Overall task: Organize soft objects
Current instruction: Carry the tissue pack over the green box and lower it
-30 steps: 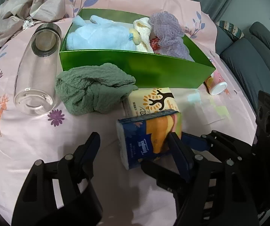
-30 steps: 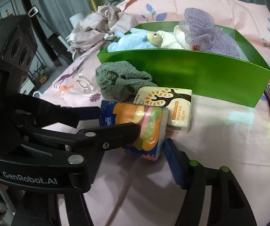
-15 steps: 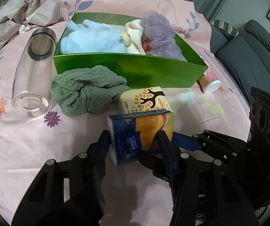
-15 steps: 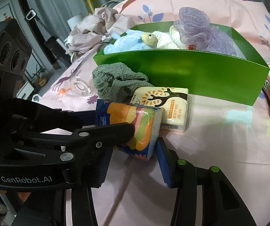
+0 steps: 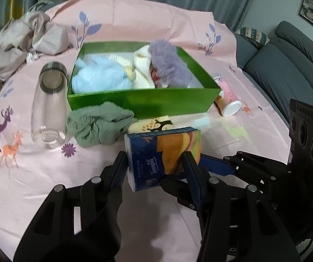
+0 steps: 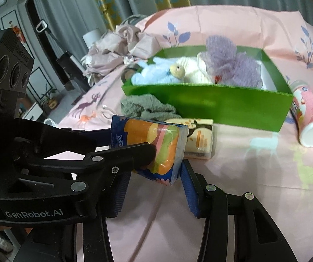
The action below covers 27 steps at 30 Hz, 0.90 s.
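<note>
A blue and orange tissue pack (image 5: 163, 152) (image 6: 147, 139) hangs just above the pink sheet, held from two sides. My left gripper (image 5: 154, 159) is shut on its long faces. My right gripper (image 6: 156, 174) is shut on it too, coming in from the right with its blue pads (image 6: 187, 181) against the pack. Behind the pack lie a yellow tissue pack (image 5: 154, 125) and a crumpled green cloth (image 5: 97, 124). The green box (image 5: 143, 100) (image 6: 222, 107) beyond them holds a blue plush (image 5: 99, 80), a cream plush and a purple fluffy thing (image 5: 167, 65).
A clear glass bottle (image 5: 49, 104) lies left of the box. A pink tube (image 5: 228, 100) (image 6: 309, 118) lies at the box's right corner. Crumpled beige fabric (image 5: 21, 43) sits at the far left. A grey sofa (image 5: 287, 69) borders the bed on the right.
Both grippers closed onto the blue tissue pack and raised it off the sheet. The box and the other things now appear farther below and away.
</note>
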Tool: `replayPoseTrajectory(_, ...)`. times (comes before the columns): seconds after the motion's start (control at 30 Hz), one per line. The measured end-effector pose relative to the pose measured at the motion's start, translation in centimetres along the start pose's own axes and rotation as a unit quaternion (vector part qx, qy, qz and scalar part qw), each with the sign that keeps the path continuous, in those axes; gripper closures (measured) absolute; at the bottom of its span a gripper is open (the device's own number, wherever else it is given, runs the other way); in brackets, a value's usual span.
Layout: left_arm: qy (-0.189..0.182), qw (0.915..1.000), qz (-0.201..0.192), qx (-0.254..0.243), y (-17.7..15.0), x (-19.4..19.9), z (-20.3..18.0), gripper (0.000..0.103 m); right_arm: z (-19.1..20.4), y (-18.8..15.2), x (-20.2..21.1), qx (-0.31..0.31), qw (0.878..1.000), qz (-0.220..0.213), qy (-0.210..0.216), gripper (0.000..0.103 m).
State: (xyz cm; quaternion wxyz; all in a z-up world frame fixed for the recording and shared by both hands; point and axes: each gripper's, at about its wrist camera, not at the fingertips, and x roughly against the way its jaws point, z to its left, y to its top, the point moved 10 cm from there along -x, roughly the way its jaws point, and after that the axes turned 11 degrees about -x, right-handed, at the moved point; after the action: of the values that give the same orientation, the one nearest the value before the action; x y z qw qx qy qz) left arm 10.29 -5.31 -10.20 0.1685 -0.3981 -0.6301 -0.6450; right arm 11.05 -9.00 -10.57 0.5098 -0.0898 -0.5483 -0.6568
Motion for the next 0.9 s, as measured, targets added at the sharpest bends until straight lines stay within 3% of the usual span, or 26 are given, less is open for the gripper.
replayPoseTrajectory(0.33, 0.032, 0.9978, -0.035, -0.046, 2.7, 2.2, -1.6, 0.052, 0.5, 1.9, 3.1, -0.001, 0.999, -0.046, 0.008, 0.054)
replayPoseTrajectory(0.9, 0.045, 0.9913, -0.088, -0.086, 8.6, 3.7, -2.1, 0.052, 0.4, 7.0, 5.5, 0.011, 0.995, -0.104, -0.001, 0.054)
